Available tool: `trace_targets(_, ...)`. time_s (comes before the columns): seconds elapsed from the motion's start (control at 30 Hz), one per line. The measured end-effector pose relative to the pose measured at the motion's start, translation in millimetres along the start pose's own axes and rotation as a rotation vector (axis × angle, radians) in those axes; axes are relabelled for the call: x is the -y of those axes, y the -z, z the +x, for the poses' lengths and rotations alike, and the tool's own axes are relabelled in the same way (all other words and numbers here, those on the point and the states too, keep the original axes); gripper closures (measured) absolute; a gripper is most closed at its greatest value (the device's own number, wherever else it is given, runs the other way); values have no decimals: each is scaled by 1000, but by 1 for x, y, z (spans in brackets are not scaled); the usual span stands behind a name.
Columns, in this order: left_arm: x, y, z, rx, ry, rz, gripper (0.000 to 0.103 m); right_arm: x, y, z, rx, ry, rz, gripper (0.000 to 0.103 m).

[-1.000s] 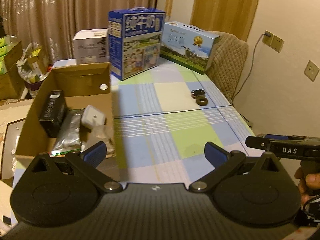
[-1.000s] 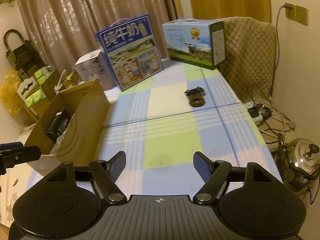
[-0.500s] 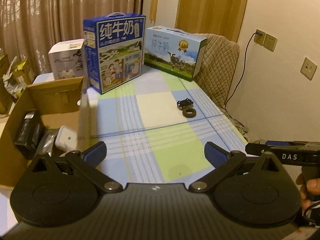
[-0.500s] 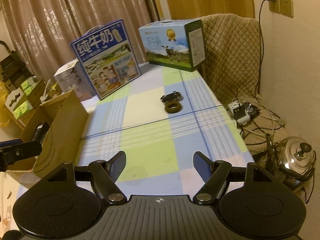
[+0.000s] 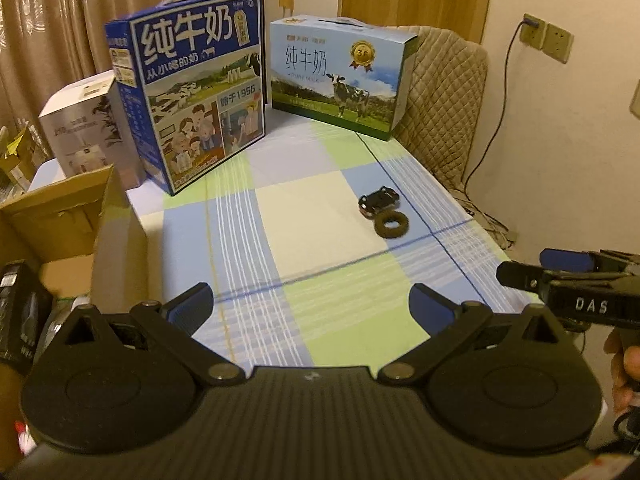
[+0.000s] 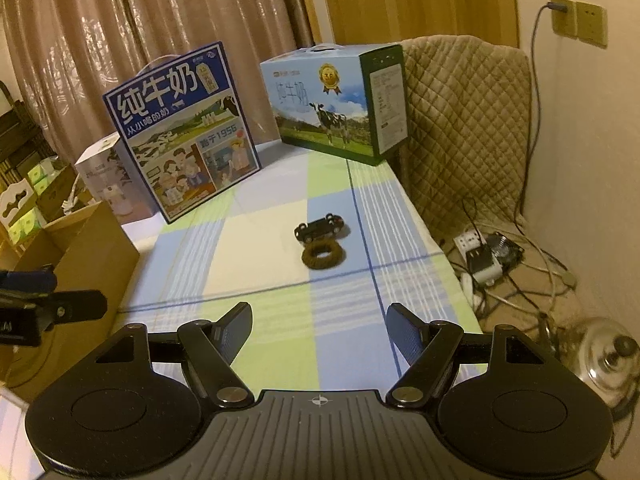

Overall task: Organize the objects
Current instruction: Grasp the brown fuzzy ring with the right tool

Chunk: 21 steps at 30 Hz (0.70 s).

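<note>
A small black toy car [image 5: 379, 200] [image 6: 319, 228] and a dark brown ring [image 5: 391, 224] [image 6: 323, 256] lie side by side on the checked tablecloth [image 5: 320, 216], right of centre. My left gripper [image 5: 310, 306] is open and empty, over the near table. My right gripper [image 6: 320, 330] is open and empty, nearer the ring, which lies ahead of it. An open cardboard box [image 5: 60, 216] [image 6: 76, 264] stands at the left and holds a black item [image 5: 18, 312].
Two milk cartons, one dark blue [image 5: 192, 100] and one light blue [image 5: 340, 76], and a white box [image 5: 86, 120] stand at the table's far end. A quilted chair [image 6: 464, 120] is at the far right. Cables and a kettle [image 6: 600, 356] are on the floor, right.
Both grippers have swung right and moved forward over the table. The cardboard box has slid to the left edge of both views. The car and ring look nearer.
</note>
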<state>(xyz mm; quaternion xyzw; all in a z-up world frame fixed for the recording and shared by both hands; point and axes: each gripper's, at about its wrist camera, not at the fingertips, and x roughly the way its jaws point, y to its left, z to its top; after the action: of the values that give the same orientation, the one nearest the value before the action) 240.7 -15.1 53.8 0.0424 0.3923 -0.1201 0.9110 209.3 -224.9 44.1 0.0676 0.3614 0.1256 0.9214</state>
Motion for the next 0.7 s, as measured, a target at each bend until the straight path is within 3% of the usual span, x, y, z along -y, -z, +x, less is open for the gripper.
trace_targets(0.37, -14, -34, 87, -16, -1, 32, 1, 12, -9, 93, -15, 3, -52, 32)
trace_targets(0.7, -20, -46, 139, -32, 7, 65, 1, 10, -19, 158, 1, -22, -146, 33)
